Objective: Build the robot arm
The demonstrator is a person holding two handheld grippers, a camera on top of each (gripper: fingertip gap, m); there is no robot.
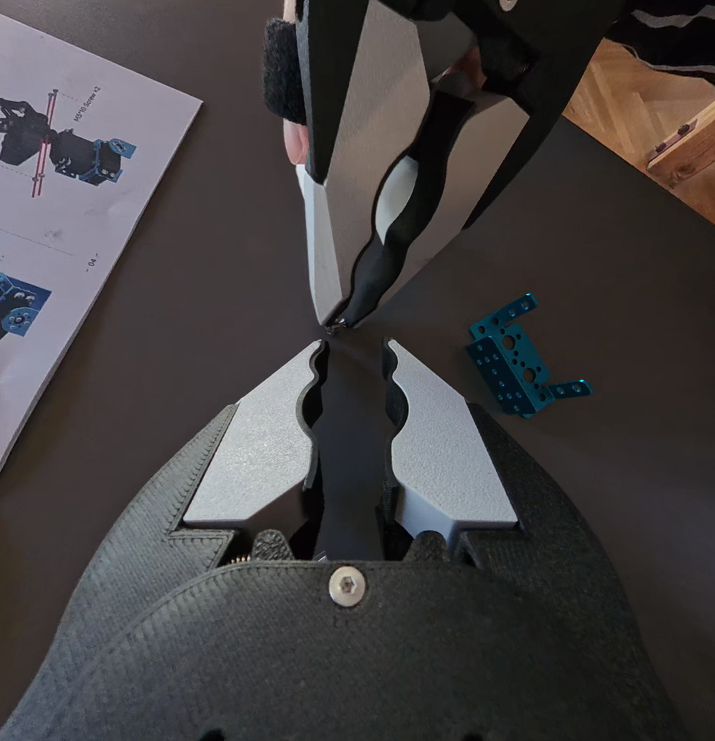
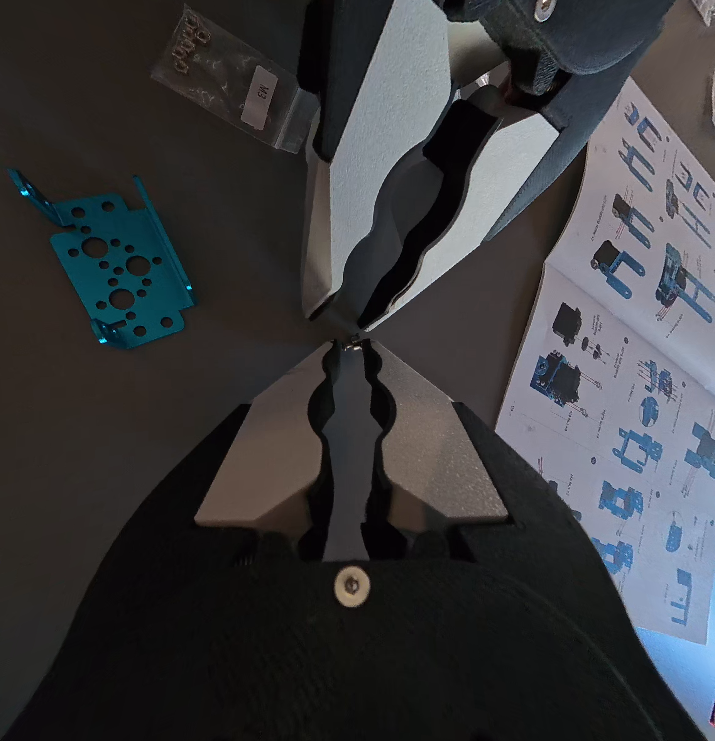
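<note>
My right gripper (image 2: pixel 351 343) is shut on a tiny silver screw (image 2: pixel 351 346), pinched at its very fingertips just above the dark table (image 2: pixel 107 441). In the left wrist view the right gripper (image 1: pixel 341 320) comes down from the top with the screw (image 1: pixel 333 327) at its tip. My left gripper (image 1: pixel 355 343) is open and empty. Its tips face the right gripper's tips, almost touching, and the screw sits just ahead of its left fingertip. In the right wrist view the left gripper (image 2: pixel 339 320) comes down from above with its jaws apart.
A blue perforated metal bracket (image 1: pixel 524 361) lies on the table beside the grippers, also in the right wrist view (image 2: pixel 119 264). An open instruction booklet (image 2: pixel 628 361) lies on the other side (image 1: pixel 67 200). A clear bag of small hardware (image 2: pixel 231 88) lies farther off. The table edge and a wooden floor (image 1: pixel 628 92) show beyond. My two grippers' fingertips are within a few centimetres of each other. My left gripper's tips are some 8 cm from the blue perforated metal bracket (image 1: pixel 524 361). It is also in sight in the right wrist view (image 2: pixel 103 266).
</note>
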